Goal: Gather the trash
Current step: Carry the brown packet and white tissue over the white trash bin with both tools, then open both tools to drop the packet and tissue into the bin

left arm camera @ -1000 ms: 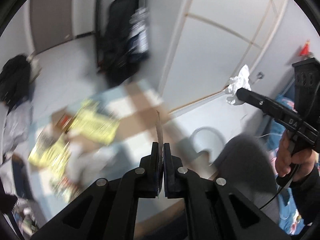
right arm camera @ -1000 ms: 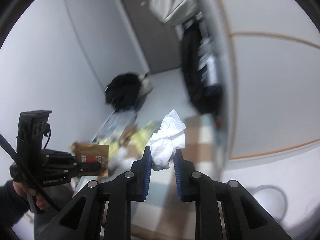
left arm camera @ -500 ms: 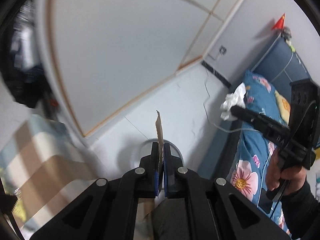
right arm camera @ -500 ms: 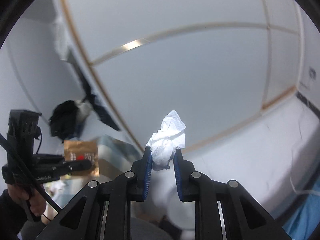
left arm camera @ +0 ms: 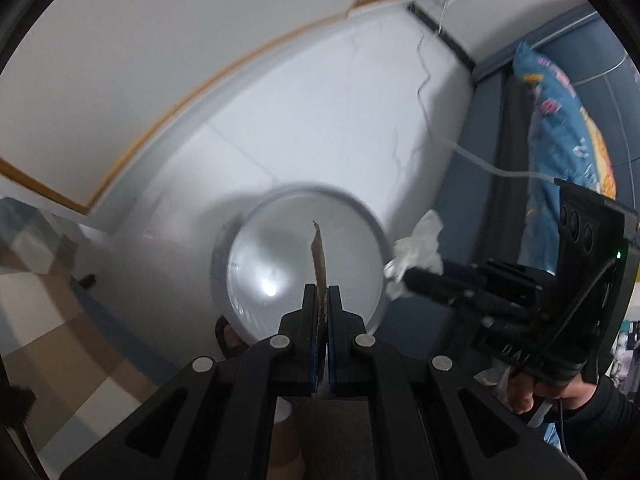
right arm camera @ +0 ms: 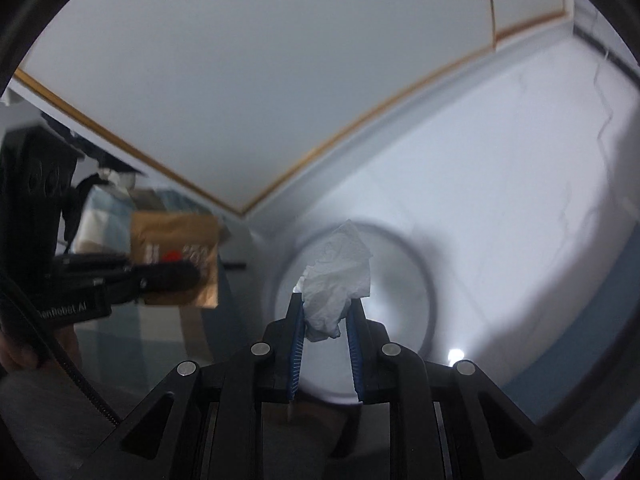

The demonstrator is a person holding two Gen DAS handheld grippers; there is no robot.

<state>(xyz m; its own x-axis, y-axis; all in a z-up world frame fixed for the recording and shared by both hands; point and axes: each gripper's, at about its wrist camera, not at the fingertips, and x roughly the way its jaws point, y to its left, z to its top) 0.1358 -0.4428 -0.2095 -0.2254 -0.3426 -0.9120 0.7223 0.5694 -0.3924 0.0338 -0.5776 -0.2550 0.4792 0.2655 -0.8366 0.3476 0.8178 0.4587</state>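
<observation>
My left gripper (left arm camera: pixel 321 292) is shut on a flat brown paper packet (left arm camera: pixel 318 256), seen edge-on, held over the open mouth of a round grey trash bin (left arm camera: pixel 236 240). From the right wrist view the packet (right arm camera: pixel 176 264) shows its brown face with red print, to the left of the bin (right arm camera: pixel 404 272). My right gripper (right arm camera: pixel 325 300) is shut on a crumpled white tissue (right arm camera: pixel 338 276), held above the bin. In the left wrist view the tissue (left arm camera: pixel 420 252) is at the bin's right rim.
The bin stands on a pale floor (left arm camera: pixel 320 128) by a white wall with a wooden trim (left arm camera: pixel 168 116). A blue bed with a flowered pillow (left arm camera: pixel 560 120) is at the right. A checked mat (left arm camera: pixel 48 320) lies at the left.
Both grippers swung away from the cluttered mat and wall, then down toward the floor. The trash bin has come into view under both, with packet and tissue still held.
</observation>
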